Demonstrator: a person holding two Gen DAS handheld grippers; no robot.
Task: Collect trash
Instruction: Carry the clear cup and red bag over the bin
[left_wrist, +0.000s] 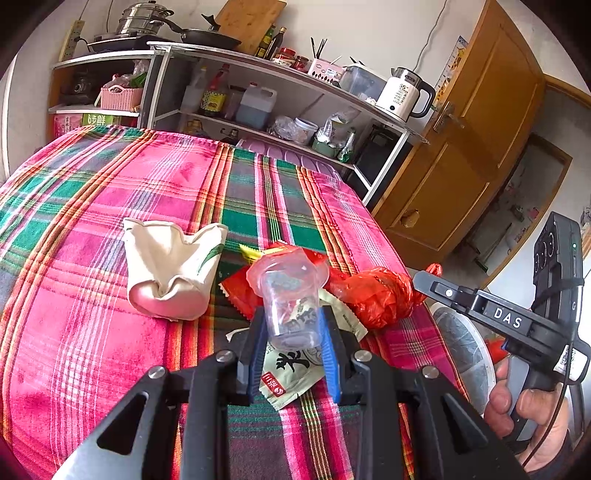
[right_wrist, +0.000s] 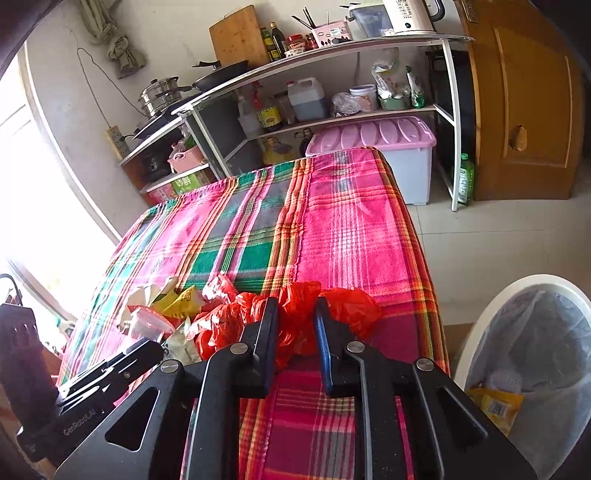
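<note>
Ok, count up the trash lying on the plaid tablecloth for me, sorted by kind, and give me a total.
Cups: 2, a crumpled paper cup and a clear plastic cup
Bags: 1, a red plastic bag
Wrappers: 3 that I can tell apart, a red wrapper, a yellow wrapper and a pale green wrapper
Total: 6
</note>
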